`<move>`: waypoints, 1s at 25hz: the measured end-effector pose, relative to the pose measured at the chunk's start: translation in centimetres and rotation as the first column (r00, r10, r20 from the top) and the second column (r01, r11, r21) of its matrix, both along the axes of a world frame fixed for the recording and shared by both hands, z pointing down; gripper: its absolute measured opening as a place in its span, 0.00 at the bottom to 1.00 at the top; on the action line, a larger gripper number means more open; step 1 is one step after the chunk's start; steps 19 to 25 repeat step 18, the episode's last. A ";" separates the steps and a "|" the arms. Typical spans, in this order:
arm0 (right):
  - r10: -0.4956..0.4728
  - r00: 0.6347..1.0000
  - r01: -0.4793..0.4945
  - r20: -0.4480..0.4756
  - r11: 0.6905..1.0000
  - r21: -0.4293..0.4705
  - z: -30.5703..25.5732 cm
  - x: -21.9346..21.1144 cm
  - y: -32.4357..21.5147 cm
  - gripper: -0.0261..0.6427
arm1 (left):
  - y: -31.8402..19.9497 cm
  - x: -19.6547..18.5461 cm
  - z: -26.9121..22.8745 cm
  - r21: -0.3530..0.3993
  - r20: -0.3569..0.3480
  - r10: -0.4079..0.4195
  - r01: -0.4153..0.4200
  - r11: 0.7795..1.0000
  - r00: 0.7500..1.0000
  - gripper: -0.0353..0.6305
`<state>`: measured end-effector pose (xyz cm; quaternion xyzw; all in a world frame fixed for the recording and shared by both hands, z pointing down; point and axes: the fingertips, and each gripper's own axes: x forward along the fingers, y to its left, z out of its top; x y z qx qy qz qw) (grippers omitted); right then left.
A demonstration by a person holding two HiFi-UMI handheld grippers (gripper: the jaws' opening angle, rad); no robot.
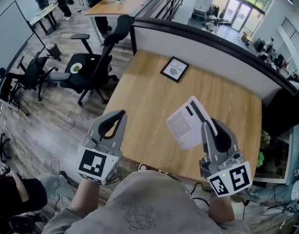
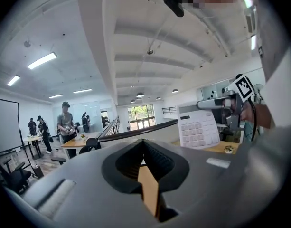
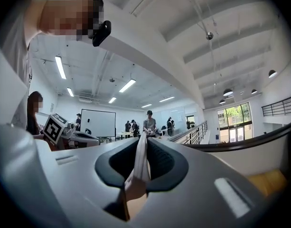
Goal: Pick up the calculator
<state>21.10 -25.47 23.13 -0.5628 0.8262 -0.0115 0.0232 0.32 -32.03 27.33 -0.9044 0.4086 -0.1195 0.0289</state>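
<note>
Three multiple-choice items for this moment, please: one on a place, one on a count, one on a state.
1. Where is the calculator?
A. Flat on the floor
B. Clamped in the right gripper, above the table
C. On an office chair

2. How many framed pictures lie on the table?
A. None
B. One
C. Three

3. How do the left gripper's jaws stand?
A. Shut, with nothing between them
B. Wide apart
C. Shut on the calculator

Answers:
1 B: the head view shows the right gripper holding the white calculator clear of the wood.
2 B: a single dark frame lies near the table's far edge.
3 A: the left gripper view shows the jaw tips meeting with nothing between them.
</note>
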 end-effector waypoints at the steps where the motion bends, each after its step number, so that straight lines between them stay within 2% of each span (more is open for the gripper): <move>1: 0.000 1.000 0.000 -0.002 1.000 -0.011 0.3 -0.1 0.0 0.12 | 0.2 -0.1 0.3 -0.010 0.002 -0.001 0.001 1.000 1.000 0.06; 4: -0.004 1.000 0.004 -0.004 0.999 -0.036 1.2 -0.4 0.0 0.12 | 0.5 -0.3 0.8 -0.025 0.003 -0.001 0.001 1.000 1.000 0.06; 8: -0.021 1.000 0.020 -0.013 0.998 -0.058 1.9 -1.0 0.0 0.12 | 0.5 -0.5 0.7 0.026 0.014 0.019 -0.019 0.999 1.000 0.06; 13: -0.039 0.999 0.038 -0.021 0.997 -0.065 2.1 -1.6 -0.1 0.12 | 0.7 -1.1 0.9 -0.016 0.013 -0.016 0.017 1.000 1.000 0.06; 25: -0.051 0.998 0.049 -0.022 0.997 -0.065 1.9 -1.6 0.0 0.12 | 0.8 -1.1 0.6 0.005 0.020 -0.017 0.017 1.000 1.000 0.06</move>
